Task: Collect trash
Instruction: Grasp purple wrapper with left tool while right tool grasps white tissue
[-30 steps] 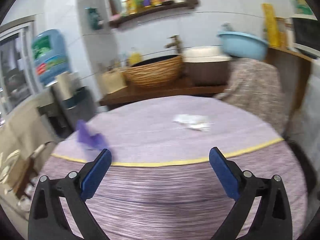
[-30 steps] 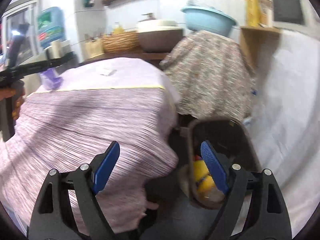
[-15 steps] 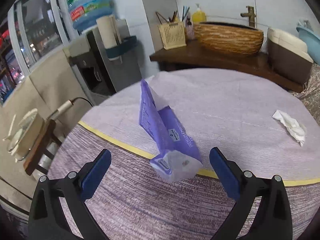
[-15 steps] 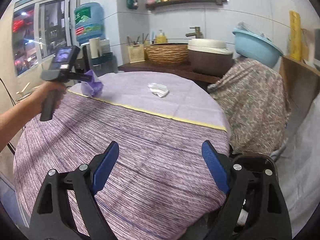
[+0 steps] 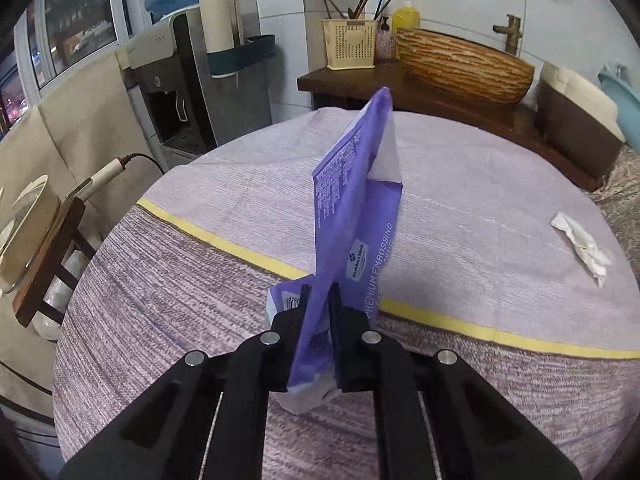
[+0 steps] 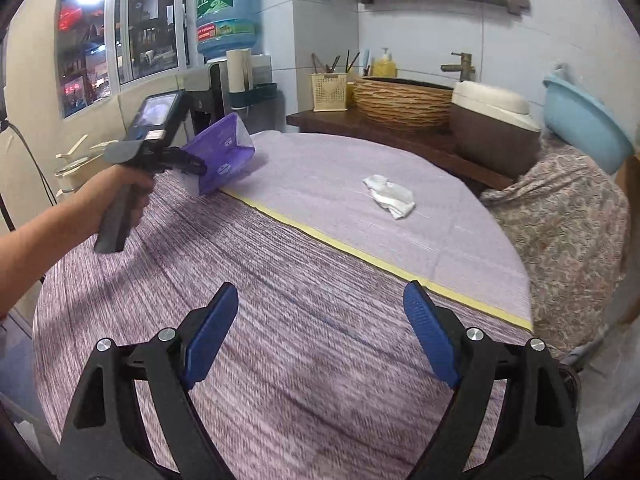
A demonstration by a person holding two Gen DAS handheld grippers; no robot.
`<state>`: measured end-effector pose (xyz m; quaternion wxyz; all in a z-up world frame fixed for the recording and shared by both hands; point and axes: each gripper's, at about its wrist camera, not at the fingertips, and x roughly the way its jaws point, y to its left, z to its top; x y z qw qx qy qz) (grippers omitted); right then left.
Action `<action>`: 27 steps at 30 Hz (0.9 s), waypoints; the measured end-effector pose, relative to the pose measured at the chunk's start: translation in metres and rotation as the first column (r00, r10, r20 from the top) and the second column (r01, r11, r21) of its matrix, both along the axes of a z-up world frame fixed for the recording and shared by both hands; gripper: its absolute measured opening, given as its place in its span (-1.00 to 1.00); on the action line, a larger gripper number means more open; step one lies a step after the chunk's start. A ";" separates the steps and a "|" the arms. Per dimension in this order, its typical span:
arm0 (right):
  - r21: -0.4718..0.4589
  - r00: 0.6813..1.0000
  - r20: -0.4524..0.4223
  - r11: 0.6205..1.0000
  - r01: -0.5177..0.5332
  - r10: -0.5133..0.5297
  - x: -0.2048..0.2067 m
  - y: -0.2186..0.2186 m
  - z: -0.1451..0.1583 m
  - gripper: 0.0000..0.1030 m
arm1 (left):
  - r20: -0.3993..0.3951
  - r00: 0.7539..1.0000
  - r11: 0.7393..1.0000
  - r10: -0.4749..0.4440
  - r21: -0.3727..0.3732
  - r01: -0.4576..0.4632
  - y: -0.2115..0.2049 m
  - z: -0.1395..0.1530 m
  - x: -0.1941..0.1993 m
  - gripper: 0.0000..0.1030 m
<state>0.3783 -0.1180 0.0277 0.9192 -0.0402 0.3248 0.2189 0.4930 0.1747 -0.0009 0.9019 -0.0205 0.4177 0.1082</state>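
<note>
The left tongs [image 5: 319,300] were observed closing, their pads pressed on the lower end of a crumpled purple plastic tissue wrapper [image 5: 352,216], which stood tilted above the round desk covered in a striped lilac cloth [image 5: 460,184]. The left hand [image 6: 120,196] was seen gripping the tool's handle. The right tongs [image 6: 320,328] were held wide apart over the near part of the desk, with nothing between them. A crumpled white paper tissue [image 6: 390,196] lay on the desk, well apart from both.
</note>
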 end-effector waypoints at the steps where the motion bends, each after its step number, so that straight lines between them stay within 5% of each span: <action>1: 0.004 1.000 -0.015 1.000 -0.005 0.005 0.009 0.003 -0.002 0.63 | 0.013 1.000 1.000 -0.008 -0.012 0.008 0.002 0.003 -0.005 -0.82; 4: -0.001 0.998 -0.059 1.000 0.000 0.000 0.048 0.013 -0.010 0.63 | 0.056 0.998 0.998 -0.037 -0.057 0.040 0.006 0.012 -0.026 -0.82; 8: 0.024 0.992 -0.118 0.999 0.041 -0.038 0.093 0.018 -0.023 0.63 | 0.124 0.987 0.994 -0.107 -0.021 0.110 -0.003 0.025 -0.058 -0.82; 14: -0.067 0.978 -0.164 0.990 0.123 -0.132 0.161 0.023 -0.047 0.63 | 0.170 0.972 0.982 -0.161 -0.073 0.176 -0.008 0.032 -0.086 -0.82; 20: -0.187 0.967 -0.167 0.969 0.160 -0.192 0.217 0.033 -0.059 0.63 | 0.193 0.960 0.975 -0.205 -0.046 0.217 -0.017 0.033 -0.107 -0.82; 27: -0.295 0.961 -0.150 0.938 0.182 -0.234 0.249 0.041 -0.070 0.10 | 0.194 0.956 0.971 -0.221 -0.045 0.234 -0.018 0.028 -0.120 -0.82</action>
